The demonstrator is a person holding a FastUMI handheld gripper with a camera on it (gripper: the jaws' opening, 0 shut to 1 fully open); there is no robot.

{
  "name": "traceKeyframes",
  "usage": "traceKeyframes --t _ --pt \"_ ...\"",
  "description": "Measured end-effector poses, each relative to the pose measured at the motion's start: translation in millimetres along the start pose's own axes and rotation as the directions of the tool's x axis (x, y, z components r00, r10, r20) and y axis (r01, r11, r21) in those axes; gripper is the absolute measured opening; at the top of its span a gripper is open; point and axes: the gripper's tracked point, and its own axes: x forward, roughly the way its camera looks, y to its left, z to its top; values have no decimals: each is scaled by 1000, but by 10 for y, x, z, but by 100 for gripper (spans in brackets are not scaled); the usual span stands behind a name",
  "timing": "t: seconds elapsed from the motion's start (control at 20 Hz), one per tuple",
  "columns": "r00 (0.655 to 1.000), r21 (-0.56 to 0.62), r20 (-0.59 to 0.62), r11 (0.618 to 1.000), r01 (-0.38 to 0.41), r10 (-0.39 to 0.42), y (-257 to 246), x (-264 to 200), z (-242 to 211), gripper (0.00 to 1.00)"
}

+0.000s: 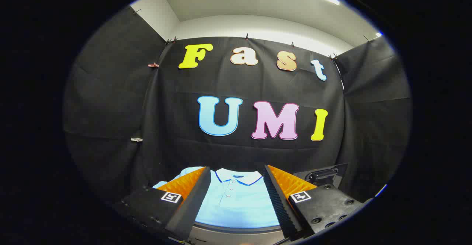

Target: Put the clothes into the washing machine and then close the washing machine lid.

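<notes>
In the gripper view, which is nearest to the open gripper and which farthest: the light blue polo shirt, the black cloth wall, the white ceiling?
1. Light blue polo shirt: lying between and just beyond the open gripper's fingers.
2. Black cloth wall: upright behind the shirt.
3. White ceiling: high above the wall, farthest.

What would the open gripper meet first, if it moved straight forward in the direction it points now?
Probably the light blue polo shirt, which lies flat between and just ahead of the open gripper fingers; depth is unclear. If it passes above, the black cloth wall comes next.

Recording booth, seemingly: black cloth walls [110, 101].
</notes>
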Motion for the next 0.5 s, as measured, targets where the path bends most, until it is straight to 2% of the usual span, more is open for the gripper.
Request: traceKeyframes --t 0.5 --pt "1000 -13 -2 1000 -3 3 -14 70 -39 91"
